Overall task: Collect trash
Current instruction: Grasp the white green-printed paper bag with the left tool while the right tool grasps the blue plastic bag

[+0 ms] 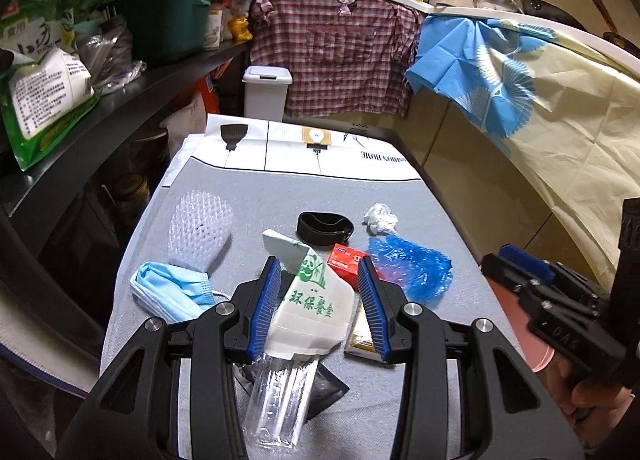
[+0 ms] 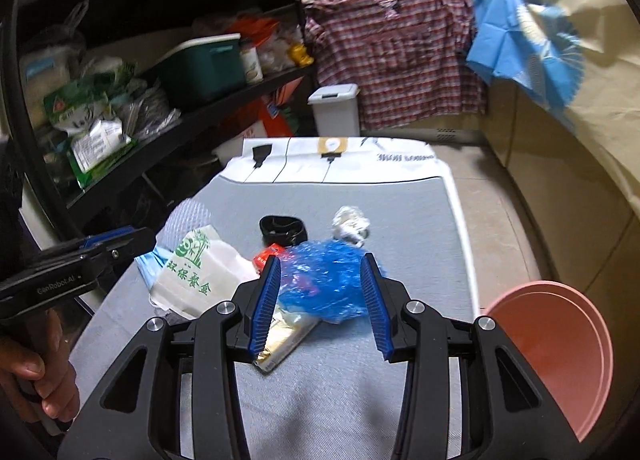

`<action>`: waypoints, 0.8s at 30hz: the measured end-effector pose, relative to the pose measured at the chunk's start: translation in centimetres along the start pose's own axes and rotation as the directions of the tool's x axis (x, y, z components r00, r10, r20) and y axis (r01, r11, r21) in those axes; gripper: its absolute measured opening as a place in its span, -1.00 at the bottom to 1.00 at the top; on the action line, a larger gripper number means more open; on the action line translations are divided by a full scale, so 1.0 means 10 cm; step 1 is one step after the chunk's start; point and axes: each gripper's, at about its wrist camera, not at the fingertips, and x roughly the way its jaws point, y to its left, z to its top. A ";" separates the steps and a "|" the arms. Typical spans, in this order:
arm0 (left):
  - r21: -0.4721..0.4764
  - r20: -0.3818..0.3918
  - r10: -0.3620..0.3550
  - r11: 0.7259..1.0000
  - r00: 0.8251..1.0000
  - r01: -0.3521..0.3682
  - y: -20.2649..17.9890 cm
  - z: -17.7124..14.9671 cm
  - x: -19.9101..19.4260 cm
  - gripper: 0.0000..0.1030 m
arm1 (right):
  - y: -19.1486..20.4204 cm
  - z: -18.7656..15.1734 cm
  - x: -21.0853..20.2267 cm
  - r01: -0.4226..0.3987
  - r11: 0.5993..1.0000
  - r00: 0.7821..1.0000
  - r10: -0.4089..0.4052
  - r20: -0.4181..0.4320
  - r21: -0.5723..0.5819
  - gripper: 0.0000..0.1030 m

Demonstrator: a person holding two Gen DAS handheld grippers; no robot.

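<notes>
Trash lies on a grey mat (image 1: 260, 192). My left gripper (image 1: 318, 280) is open, its jaws on either side of a white paper bag with green print (image 1: 308, 304), not touching it. A clear plastic wrapper (image 1: 280, 400), a blue face mask (image 1: 172, 292), bubble wrap (image 1: 200, 232), a red box (image 1: 346, 264), a black band (image 1: 325, 226), a crumpled tissue (image 1: 380, 218) and a blue plastic bag (image 1: 412, 268) lie around. My right gripper (image 2: 320, 280) is open above the blue plastic bag (image 2: 324, 284); a gold wrapper (image 2: 280, 344) lies beneath it.
A pink bin (image 2: 560, 356) stands at the table's right edge. A white lidded bin (image 1: 266, 92) stands beyond the table. Black shelves (image 1: 80, 108) with bags and a green box line the left. Cloth-covered counters (image 1: 560, 108) run along the right.
</notes>
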 end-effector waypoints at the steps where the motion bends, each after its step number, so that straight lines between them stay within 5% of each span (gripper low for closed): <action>1: -0.002 -0.005 -0.001 1.000 1.000 0.001 0.01 0.00 0.03 -0.22 | 0.01 -0.01 0.04 -0.002 1.000 1.000 0.002 -0.004 -0.003 -0.18; 15: -0.024 -0.065 0.002 1.000 0.998 -0.004 0.11 -0.01 0.40 -0.24 | 0.11 -0.08 0.50 -0.025 0.997 0.995 0.018 -0.097 -0.072 -0.17; 21: -0.016 -0.097 0.012 1.000 0.995 -0.013 0.11 -0.03 0.51 -0.42 | 0.14 -0.13 0.61 0.000 0.994 0.992 -0.014 -0.129 -0.110 -0.19; 24: -0.008 -0.108 0.012 1.000 0.994 -0.013 0.10 -0.06 0.53 -0.53 | 0.15 -0.15 0.62 -0.003 0.992 0.990 -0.014 -0.138 -0.126 -0.42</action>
